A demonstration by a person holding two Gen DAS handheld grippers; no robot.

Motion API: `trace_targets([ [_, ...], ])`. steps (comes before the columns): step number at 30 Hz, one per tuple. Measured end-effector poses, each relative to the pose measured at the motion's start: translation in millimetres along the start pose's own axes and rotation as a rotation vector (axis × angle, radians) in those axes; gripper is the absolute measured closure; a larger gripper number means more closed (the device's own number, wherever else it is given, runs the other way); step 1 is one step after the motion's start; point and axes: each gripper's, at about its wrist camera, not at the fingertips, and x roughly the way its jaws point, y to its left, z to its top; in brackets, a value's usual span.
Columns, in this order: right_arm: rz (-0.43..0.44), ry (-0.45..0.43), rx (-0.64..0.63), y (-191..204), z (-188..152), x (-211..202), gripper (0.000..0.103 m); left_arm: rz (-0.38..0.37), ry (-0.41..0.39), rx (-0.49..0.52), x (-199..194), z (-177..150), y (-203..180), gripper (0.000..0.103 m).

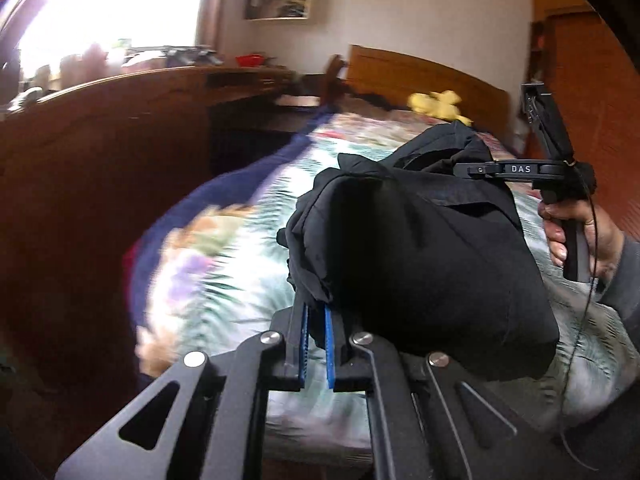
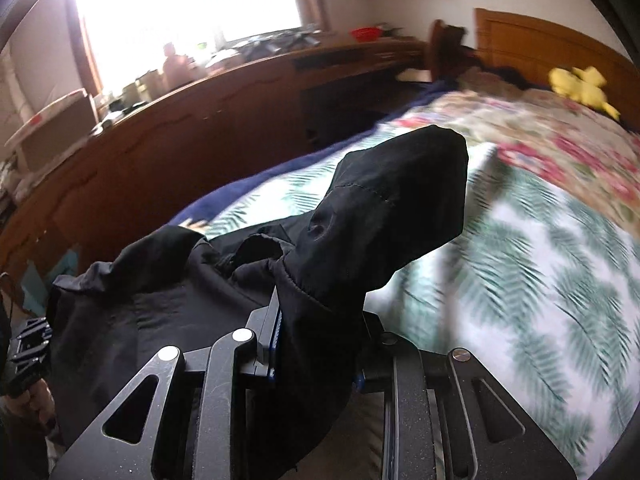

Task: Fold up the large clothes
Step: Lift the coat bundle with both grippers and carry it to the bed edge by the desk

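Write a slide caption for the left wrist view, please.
Both grippers hold a black garment above the floral bedspread.

Open bedspread [image 2: 540,264] ahead; wooden cabinet [image 2: 192,132] close along its left

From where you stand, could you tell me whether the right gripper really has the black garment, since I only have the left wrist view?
Observer: Yes, the right gripper is shut on the black garment, with fabric bunched up over its fingers.
Operator: Thank you. Does anything lie beyond that bunch on the bed?
Observer: Only open palm-leaf bedspread; the yellow soft toy sits far off by the headboard.
Operator: And what is on the counter under the window?
Observer: A red bowl, and nearer you a white box at the counter's end.
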Motion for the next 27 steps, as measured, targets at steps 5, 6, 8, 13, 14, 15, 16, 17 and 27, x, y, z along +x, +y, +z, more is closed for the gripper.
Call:
trace_targets([
  [5,0.019,0.001,-0.042,41.4,31.3,51.9,0.079,0.089,-0.002,-0.038,13.8,9.0,50.0,0.099],
  [6,0.013,-0.002,-0.049,48.4,34.2,58.0,0.079,0.103,-0.001,-0.047,15.0,10.3,58.2,0.099],
  [8,0.014,-0.011,-0.069,65.9,42.5,70.6,0.079,0.148,-0.016,-0.045,16.7,12.6,71.3,0.099],
  [13,0.012,-0.020,-0.108,95.8,60.9,99.8,0.077,0.210,0.019,-0.044,29.4,11.4,99.5,0.099],
  [14,-0.005,0.007,-0.107,97.7,62.6,109.3,0.076,0.216,0.028,-0.046,33.6,11.6,100.9,0.099],
  [15,-0.018,0.038,-0.107,98.6,62.2,116.8,0.075,0.222,0.040,-0.051,36.8,8.3,104.2,0.099],
  [16,-0.034,0.113,-0.107,99.7,58.3,130.7,0.075,0.230,0.047,-0.050,38.7,4.6,106.1,0.099],
  [17,-0.037,0.169,-0.103,100.2,53.6,140.3,0.075,0.237,0.045,-0.045,38.5,3.6,104.9,0.099],
  [27,-0.055,0.120,-0.129,91.5,10.7,96.8,0.055,0.278,0.053,-0.101,33.7,-3.1,109.1,0.094],
])
